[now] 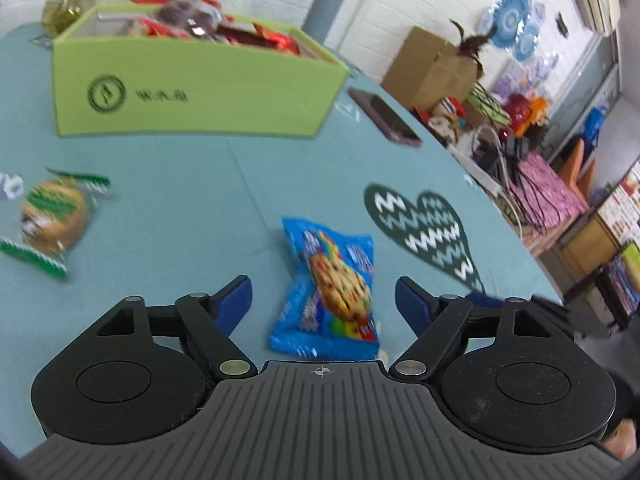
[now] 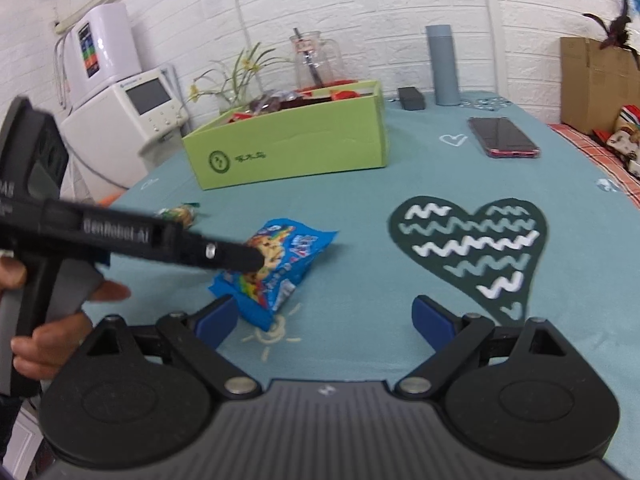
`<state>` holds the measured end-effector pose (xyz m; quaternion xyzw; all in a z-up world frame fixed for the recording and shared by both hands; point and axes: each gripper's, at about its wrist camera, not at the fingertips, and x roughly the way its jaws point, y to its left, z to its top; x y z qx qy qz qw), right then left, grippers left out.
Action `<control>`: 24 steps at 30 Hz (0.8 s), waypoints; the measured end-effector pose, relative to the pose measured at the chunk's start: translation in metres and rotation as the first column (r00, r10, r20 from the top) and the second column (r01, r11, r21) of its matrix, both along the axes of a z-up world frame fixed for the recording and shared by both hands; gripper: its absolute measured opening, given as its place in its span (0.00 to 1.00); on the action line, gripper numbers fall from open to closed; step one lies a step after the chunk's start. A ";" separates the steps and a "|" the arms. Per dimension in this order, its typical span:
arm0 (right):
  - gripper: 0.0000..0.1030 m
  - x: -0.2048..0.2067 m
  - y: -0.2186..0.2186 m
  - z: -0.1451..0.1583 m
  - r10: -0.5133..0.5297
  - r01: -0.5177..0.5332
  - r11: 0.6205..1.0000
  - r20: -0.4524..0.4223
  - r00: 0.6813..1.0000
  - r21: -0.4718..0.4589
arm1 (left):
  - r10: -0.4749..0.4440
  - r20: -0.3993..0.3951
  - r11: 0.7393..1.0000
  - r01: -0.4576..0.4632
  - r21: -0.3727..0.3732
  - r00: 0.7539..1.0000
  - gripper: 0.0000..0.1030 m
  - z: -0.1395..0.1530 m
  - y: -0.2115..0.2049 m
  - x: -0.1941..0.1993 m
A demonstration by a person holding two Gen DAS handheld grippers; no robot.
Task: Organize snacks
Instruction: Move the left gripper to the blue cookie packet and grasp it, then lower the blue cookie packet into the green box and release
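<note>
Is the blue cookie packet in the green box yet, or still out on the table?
Still out. The blue cookie packet lies flat on the teal tablecloth, well short of the green box, between the open left claw's fingers, untouched.

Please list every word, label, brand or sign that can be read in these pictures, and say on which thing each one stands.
"GenRobot.AI": white letters on the black body of the left gripper, seen from the right wrist view.
Green box: a round dark logo with three characters beside it, too blurred to read.
Blue cookie packet: printed words, too blurred to read.
Green-striped snack packet: print unreadable.
White appliance: coloured panel, too small to read.
</note>
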<state>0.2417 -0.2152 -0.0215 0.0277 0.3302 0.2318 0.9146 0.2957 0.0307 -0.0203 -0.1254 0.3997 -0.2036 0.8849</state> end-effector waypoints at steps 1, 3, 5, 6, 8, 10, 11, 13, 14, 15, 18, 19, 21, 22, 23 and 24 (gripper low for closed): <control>0.90 0.002 0.008 0.001 0.021 -0.021 1.000 0.009 1.000 -0.002 | 0.003 -0.011 1.000 -0.003 0.011 1.000 0.67 0.003 -0.001 0.007; 0.90 0.010 0.026 -0.001 0.054 -0.054 0.998 0.009 0.998 -0.011 | -0.021 -0.026 0.999 0.022 0.031 0.999 0.67 0.008 -0.008 0.022; 0.90 0.016 0.043 -0.005 0.071 -0.071 0.997 0.005 0.997 -0.038 | -0.076 -0.050 0.996 0.078 0.052 0.996 0.67 0.009 -0.018 0.035; 0.90 0.019 0.049 -0.007 0.078 -0.077 0.996 -0.001 0.997 -0.053 | -0.109 -0.065 0.992 0.113 0.060 0.992 0.67 0.008 -0.023 0.041; 0.90 0.023 0.057 -0.012 0.082 -0.082 0.994 -0.011 0.997 -0.068 | -0.139 -0.092 0.985 0.147 0.089 0.986 0.66 0.004 -0.031 0.049; 0.89 0.026 0.063 -0.018 0.077 -0.079 0.993 -0.026 0.997 -0.087 | -0.172 -0.102 0.975 0.184 0.123 0.980 0.62 -0.002 -0.037 0.051; 0.86 0.026 0.064 -0.019 0.076 -0.076 0.992 -0.010 0.997 -0.098 | -0.185 -0.118 0.970 0.201 0.136 0.976 0.59 -0.007 -0.039 0.051; 0.69 0.026 0.066 -0.019 0.078 -0.076 0.989 0.010 0.997 -0.130 | -0.208 -0.082 0.961 0.219 0.171 0.975 0.48 -0.009 -0.040 0.042; 0.63 0.028 0.065 -0.018 0.070 -0.069 0.990 0.009 0.997 -0.126 | -0.209 -0.068 0.959 0.218 0.183 0.976 0.36 -0.009 -0.040 0.038; 0.54 0.030 0.062 -0.016 0.063 -0.063 0.993 0.002 0.998 -0.105 | -0.205 -0.069 0.963 0.214 0.166 0.976 0.21 -0.009 -0.037 0.035; 0.49 0.038 0.063 -0.009 0.078 -0.077 0.995 0.011 0.997 -0.058 | -0.160 -0.025 0.974 0.162 0.160 0.987 0.20 0.001 -0.027 0.031; 0.50 0.040 0.067 -0.006 0.089 -0.087 0.994 0.026 0.996 -0.069 | -0.140 -0.018 0.979 0.141 0.150 0.990 0.20 0.005 -0.022 0.033; 0.50 0.049 0.077 0.002 0.112 -0.108 0.991 0.056 0.992 -0.081 | -0.100 -0.006 0.987 0.100 0.129 0.995 0.20 0.015 -0.011 0.039; 0.51 0.055 0.082 0.008 0.126 -0.121 0.990 0.068 0.990 -0.077 | -0.077 0.006 0.990 0.076 0.121 0.997 0.20 0.022 -0.005 0.044; 0.52 0.062 0.088 0.014 0.144 -0.138 0.988 0.084 0.986 -0.071 | -0.055 0.022 0.992 0.052 0.113 0.998 0.20 0.029 0.002 0.049; 0.53 0.070 0.094 0.022 0.161 -0.154 0.985 0.105 0.981 -0.071 | -0.031 0.047 0.994 0.026 0.107 0.998 0.20 0.038 0.010 0.054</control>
